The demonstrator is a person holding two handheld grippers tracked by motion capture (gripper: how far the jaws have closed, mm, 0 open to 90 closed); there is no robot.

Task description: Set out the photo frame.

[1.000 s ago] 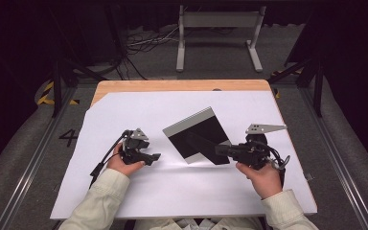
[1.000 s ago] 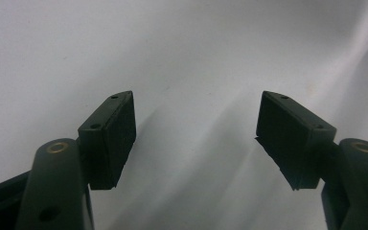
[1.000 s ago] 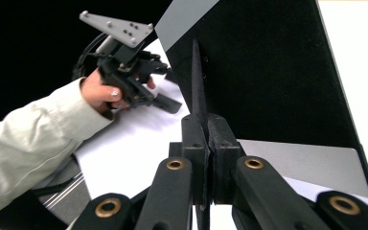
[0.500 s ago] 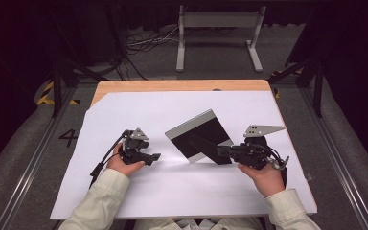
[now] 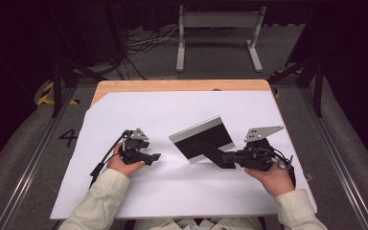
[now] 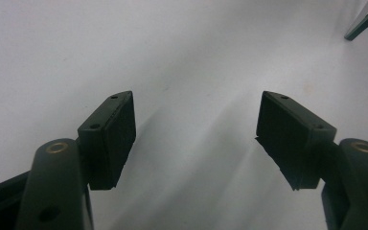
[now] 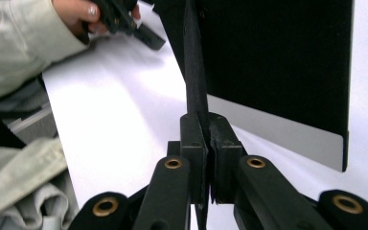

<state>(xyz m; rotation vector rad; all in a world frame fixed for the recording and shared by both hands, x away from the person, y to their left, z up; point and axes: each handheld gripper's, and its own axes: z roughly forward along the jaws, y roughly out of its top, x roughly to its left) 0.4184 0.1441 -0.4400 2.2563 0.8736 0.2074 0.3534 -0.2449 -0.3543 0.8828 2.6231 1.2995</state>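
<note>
The bench [image 5: 182,85] is showing wood along its far edge, while a large white sheet [image 5: 172,191] is covering the rest of it. Its near edge is being cut off at the bottom of the high view by the person's pale sleeves.

A black panel with a grey strip along 1 long edge [image 5: 202,139] is lying near the middle of the sheet, right of centre. Its long axis is running from near-left to far-right in the high view, with the grey strip on the far side. A thin black flap [image 7: 194,62] is sticking out from its near right corner toward the right hand; how it is joined to the panel is hard to make out.

The right hand-held gripper [image 5: 227,157] is pinching that flap, its jaws pressed together on it in the right gripper view.

The left hand-held gripper [image 5: 155,156] is resting on the bare sheet, well apart from the panel, jaws spread wide with nothing between them.

On the floor left of the bench, a painted 4 [image 5: 69,137] is readable.
</note>
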